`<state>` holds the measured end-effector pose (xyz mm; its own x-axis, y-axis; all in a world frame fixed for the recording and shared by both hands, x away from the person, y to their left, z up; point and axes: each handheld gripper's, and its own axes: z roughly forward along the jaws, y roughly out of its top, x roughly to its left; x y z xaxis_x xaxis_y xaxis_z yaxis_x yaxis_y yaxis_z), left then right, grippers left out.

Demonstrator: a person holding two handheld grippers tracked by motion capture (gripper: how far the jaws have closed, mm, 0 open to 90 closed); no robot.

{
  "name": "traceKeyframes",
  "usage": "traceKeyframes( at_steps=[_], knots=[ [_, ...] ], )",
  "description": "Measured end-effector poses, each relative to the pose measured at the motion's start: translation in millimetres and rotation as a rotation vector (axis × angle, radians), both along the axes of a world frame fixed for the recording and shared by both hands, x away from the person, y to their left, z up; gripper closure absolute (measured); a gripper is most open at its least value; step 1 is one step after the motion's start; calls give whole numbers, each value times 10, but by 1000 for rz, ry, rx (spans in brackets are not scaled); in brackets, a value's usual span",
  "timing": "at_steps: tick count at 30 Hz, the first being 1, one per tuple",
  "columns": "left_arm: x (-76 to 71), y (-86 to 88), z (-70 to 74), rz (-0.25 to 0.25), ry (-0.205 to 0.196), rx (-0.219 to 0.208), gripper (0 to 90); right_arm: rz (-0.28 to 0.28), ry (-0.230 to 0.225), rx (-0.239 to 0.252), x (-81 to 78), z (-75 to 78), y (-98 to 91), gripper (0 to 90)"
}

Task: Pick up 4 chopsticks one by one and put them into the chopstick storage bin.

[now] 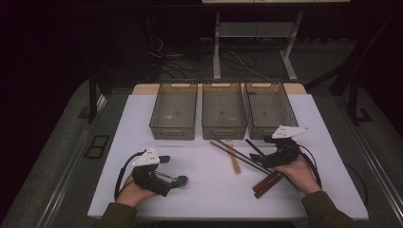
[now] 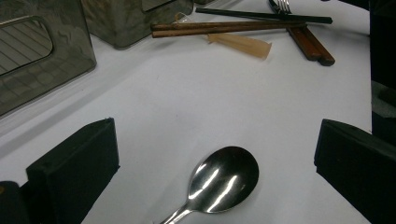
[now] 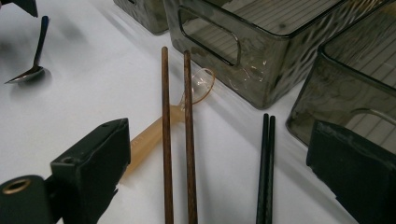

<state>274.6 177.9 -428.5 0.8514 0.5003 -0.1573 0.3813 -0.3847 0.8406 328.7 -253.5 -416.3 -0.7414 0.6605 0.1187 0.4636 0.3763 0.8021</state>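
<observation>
White table [image 1: 209,190], open room around spoon [image 2: 223,179], perhaps untouched.

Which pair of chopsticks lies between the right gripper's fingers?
The brown wooden pair of chopsticks, crossing the translucent amber plastic spoon. The thin black pair of chopsticks lies beside it, nearer the other finger.

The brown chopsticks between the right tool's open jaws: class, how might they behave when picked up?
The brown chopsticks look stiff, so they probably won't bend. They seem round and smooth, so they may roll or slip on the table. Lying as a loose pair across the plastic spoon, one could drop away.
</observation>
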Motion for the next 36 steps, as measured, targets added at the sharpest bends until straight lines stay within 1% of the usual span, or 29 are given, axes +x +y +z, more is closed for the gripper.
traceKeyframes(
  at_steps=[8, 9, 12, 22, 23, 24, 25, 30, 32, 34, 36],
  knots=[
    [1, 5, 1, 2, -2, -6, 0, 8, 17, -6, 95, -47, 89, 65],
    [0, 4, 2, 4, -2, -6, 0, 8, 14, -6, 104, -54, 102, 65],
    [0, 4, 1, 3, -2, -6, 0, 12, 27, -10, 130, -73, 132, 65],
    [0, 2, 0, 3, -1, -5, 0, 3, 42, -25, 172, -104, 181, 70],
    [0, 2, 0, 3, -1, -6, 0, 9, 47, -26, 170, -108, 177, 216],
    [0, 1, 0, 2, 0, -6, 0, 9, 47, -26, 170, -108, 177, 216],
    [-1, 1, 0, -1, 0, -5, 0, 21, 48, -37, 168, -116, 187, 218],
    [-2, 3, 2, -3, 0, -3, 0, 34, 60, -46, 168, -128, 200, 259],
    [-1, 5, 4, -6, 1, 0, 0, 36, 56, -55, 165, -134, 207, 330],
    [-2, 0, 0, -5, 0, -2, 0, 42, 56, -59, 162, -137, 209, 367],
    [-3, -4, -2, -6, 0, -2, 0, 46, 55, -75, 160, -140, 213, 406]
  ],
)
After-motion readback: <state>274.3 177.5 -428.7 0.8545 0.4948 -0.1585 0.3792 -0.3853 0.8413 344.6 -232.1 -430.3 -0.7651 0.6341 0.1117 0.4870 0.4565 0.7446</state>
